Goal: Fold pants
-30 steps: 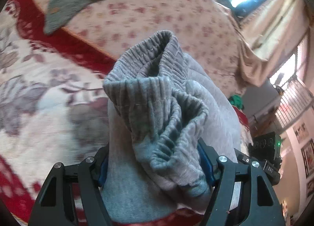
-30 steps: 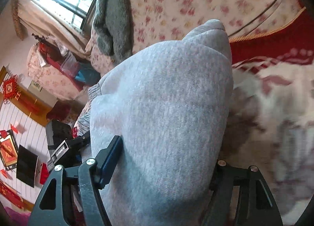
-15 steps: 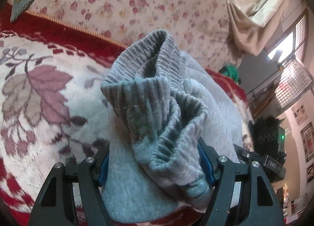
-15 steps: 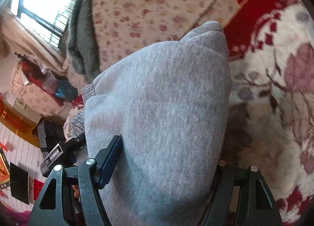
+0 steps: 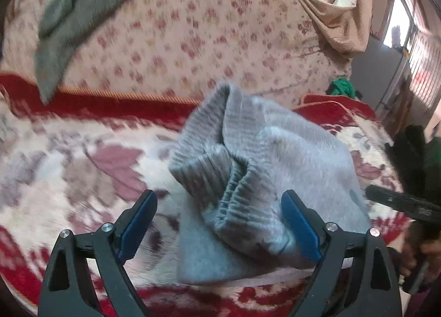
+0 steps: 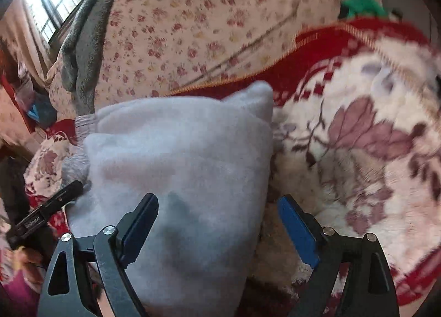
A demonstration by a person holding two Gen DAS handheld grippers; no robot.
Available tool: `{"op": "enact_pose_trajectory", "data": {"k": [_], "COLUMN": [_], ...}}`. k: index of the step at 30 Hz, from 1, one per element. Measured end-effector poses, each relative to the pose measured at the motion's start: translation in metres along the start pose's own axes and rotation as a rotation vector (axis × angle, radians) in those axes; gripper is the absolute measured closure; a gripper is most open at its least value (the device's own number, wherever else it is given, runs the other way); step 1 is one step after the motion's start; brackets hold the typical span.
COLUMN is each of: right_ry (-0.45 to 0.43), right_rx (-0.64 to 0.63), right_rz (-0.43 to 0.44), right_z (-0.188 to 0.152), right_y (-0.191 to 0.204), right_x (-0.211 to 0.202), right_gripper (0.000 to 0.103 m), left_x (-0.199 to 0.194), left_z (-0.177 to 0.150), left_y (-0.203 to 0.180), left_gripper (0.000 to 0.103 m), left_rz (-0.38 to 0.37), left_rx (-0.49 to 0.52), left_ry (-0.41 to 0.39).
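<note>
Both grippers stand with their jaws spread wide, and neither clamps anything. Ahead of the left gripper (image 5: 219,212) and beneath it spreads the largest thing in view, a plush red-and-cream floral blanket (image 5: 69,168), which serves as the folding surface. Beyond the blanket's far edge rises a cushion covered in small-flowered fabric (image 5: 179,36), with a grey-green cloth (image 5: 71,14) draped over its top, well clear of the work.

The grey pants (image 5: 289,157) lie on the blanket as a compact bundle, directly in front of the left gripper and reaching in between its blue pads (image 5: 137,220). Neither pad presses the fabric: the left one stands apart from it, and the right one lies just beside the cloth. The ribbed elastic waistband (image 5: 209,168) sits bunched on top of the bundle, toward this tool, probably because that was the end being held.

From the right gripper (image 6: 217,224) the same bundle (image 6: 179,157) shows its smooth fleece side, lying mostly between the tool's fingers and to the left of centre, again unpinched. The pants seem set down deliberately, so that the folded stack rests under its own weight. Judging by its tight, layered shape, the folding looks close to finished; a final flattening may be all that is left.
</note>
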State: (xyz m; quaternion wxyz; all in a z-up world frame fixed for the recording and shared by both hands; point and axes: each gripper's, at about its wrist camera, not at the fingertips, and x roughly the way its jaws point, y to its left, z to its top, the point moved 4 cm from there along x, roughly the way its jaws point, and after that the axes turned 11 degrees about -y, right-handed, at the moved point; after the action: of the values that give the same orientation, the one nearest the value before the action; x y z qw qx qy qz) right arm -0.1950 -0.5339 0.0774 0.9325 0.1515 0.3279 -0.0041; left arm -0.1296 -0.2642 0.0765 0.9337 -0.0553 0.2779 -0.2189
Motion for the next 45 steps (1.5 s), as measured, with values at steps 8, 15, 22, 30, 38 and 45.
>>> {"op": "enact_pose_trajectory", "data": {"k": [8, 15, 22, 30, 38, 45], "right_ry": [-0.047, -0.093, -0.111, -0.099, -0.096, -0.083], "right_rx": [-0.092, -0.066, -0.036, -0.042, -0.04, -0.037], "right_rz": [-0.092, -0.143, -0.18, -0.168, -0.163, -0.157], "right_z": [0.001, 0.0, 0.004, 0.003, 0.003, -0.001], "right_y": [0.042, 0.044, 0.039, 0.044, 0.045, 0.047], "right_x": [-0.008, -0.021, -0.025, -0.021, -0.019, -0.016], "right_gripper": [0.009, 0.009, 0.009, 0.008, 0.008, 0.008], "left_x": [-0.018, -0.016, -0.012, -0.01, -0.01, -0.008], "left_z": [0.024, 0.031, 0.034, 0.036, 0.036, 0.037], "left_y": [-0.034, -0.06, -0.068, -0.07, -0.067, -0.066], "left_gripper": [0.011, 0.011, 0.011, 0.011, 0.011, 0.011], "left_rz": [0.059, 0.077, 0.084, 0.095, 0.104, 0.106], "left_rx": [0.115, 0.164, 0.157, 0.163, 0.169, 0.173], "left_ry": [-0.081, -0.092, -0.088, -0.099, -0.101, -0.098]}}
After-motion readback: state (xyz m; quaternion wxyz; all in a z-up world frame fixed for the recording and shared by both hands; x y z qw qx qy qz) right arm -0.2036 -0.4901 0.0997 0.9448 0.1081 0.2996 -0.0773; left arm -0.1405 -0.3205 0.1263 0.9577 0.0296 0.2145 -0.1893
